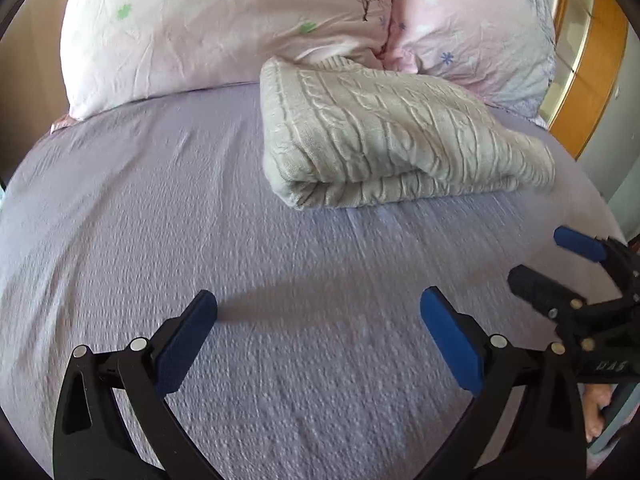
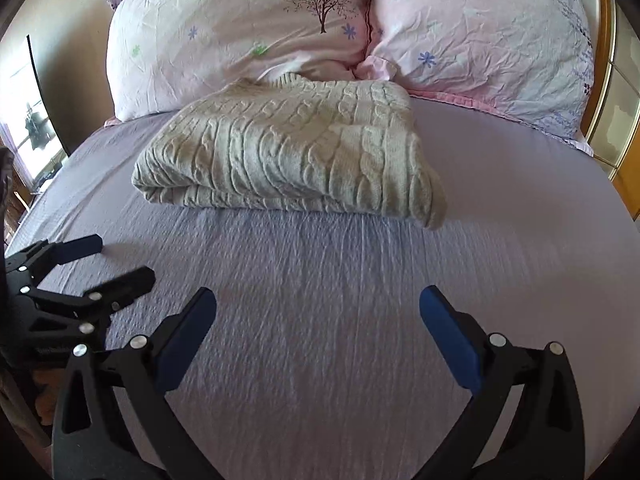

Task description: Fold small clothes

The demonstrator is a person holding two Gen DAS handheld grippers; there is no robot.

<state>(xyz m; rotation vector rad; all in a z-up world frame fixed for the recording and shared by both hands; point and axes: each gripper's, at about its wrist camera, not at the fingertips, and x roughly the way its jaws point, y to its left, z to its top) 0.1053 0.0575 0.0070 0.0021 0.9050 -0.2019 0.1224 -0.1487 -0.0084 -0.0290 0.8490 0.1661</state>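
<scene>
A cream cable-knit sweater [image 1: 392, 136] lies folded in a thick bundle on the lilac bed sheet [image 1: 160, 208], its far edge against the pillows. It also shows in the right wrist view [image 2: 292, 152]. My left gripper [image 1: 318, 308] is open and empty, hovering over the sheet well short of the sweater. My right gripper [image 2: 318, 304] is open and empty too, level with the left one. Each gripper shows in the other's view: the right one [image 1: 548, 256] at the right edge, the left one [image 2: 120, 260] at the left edge.
Two pink flowered pillows [image 2: 240, 36] [image 2: 488, 40] stand at the head of the bed. A wooden headboard [image 1: 592, 60] runs along the right. A window and dark furniture [image 2: 28, 120] lie beyond the bed's left edge.
</scene>
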